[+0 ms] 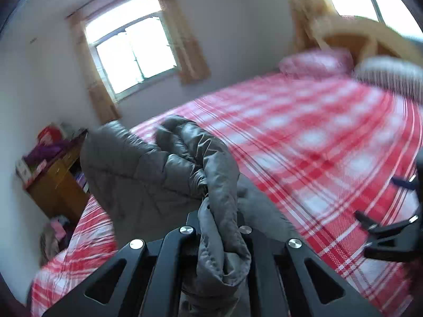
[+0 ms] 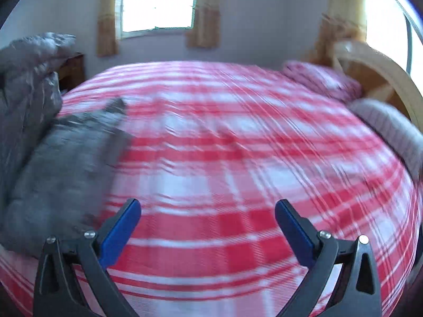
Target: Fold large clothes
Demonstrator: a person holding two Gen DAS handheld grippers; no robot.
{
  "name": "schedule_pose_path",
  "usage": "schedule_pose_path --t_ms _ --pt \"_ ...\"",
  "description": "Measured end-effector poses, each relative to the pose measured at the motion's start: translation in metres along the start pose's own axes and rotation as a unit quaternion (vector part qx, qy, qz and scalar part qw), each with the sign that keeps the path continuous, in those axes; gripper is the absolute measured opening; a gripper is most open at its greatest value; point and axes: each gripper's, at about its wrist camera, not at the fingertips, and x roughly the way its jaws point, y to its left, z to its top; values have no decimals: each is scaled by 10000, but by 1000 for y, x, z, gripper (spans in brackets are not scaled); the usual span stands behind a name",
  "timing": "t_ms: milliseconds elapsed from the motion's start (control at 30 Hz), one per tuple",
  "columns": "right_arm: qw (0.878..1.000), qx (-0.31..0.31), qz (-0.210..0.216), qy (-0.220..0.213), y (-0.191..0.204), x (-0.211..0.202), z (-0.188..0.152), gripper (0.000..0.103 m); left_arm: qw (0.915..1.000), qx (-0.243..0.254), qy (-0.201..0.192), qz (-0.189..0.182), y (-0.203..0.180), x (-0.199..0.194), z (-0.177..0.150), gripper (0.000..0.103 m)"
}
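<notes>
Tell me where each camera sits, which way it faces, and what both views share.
Left wrist: on the left claw, looking over the grey puffer jacket it is shut on toward the window; the right claw shows at the edge.
Right wrist: on the right claw, open and empty, looking across the red plaid bed.
Shared: jacket, bed, pink pillow, headboard.

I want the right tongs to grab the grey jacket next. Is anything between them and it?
Nothing visible. The right tongs stand open and empty over the bare red plaid bedspread; the grey puffy jacket lies off to their left, partly lifted by the left tongs, which are shut on a fold.
</notes>
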Motion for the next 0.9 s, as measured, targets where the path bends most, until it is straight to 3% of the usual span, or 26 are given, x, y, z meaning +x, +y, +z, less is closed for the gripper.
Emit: schedule_pose_path --t_ms 133,233,333,400,433,467,500,533,600,633,733,767,833,900 --pt "9993 250 -67 260 -27 15 -15 103 9965 797 270 -3 -61 40 -23 5" --pt "9974 557 59 461 -44 22 -18 103 9909 1322 93 227 -86 38 -31 9" --pt "9967 642 128 481 -50 25 -16 103 9898 1390 80 317 -86 20 -24 12" --pt "9969 624 90 461 -51 26 -14 103 9892 1389 -192 421 -80 -4 -17 26" --pt "9971 624 61 437 -52 25 -12 103 9894 1339 -387 419 -73 -22 -12 49" --pt "9972 620 20 406 -52 23 -10 103 9894 1283 -533 425 -68 -33 -9 83" --pt "9975 597 -27 368 -53 22 -6 103 9890 1164 -759 498 -57 -50 -5 94" --pt "9978 583 -64 325 -53 20 -5 102 9884 1057 -924 586 -48 -62 -2 102" --pt "9977 629 -80 223 -56 18 6 99 9888 785 -1066 686 -20 -77 3 102" --pt "9977 660 -45 165 -56 14 15 99 9904 643 -965 745 -7 -76 4 102" --pt "9984 551 87 -117 -42 -6 55 93 9887 40 -468 1424 49 -47 1 102" --pt "9984 497 161 -213 -34 -13 70 91 9836 -232 -99 1788 75 -26 -2 102" --pt "9978 328 420 -396 -8 -29 101 89 9725 -781 460 2144 116 5 -13 102" --pt "9960 205 758 -417 21 -36 128 89 9536 -1415 966 2474 158 37 -27 102"
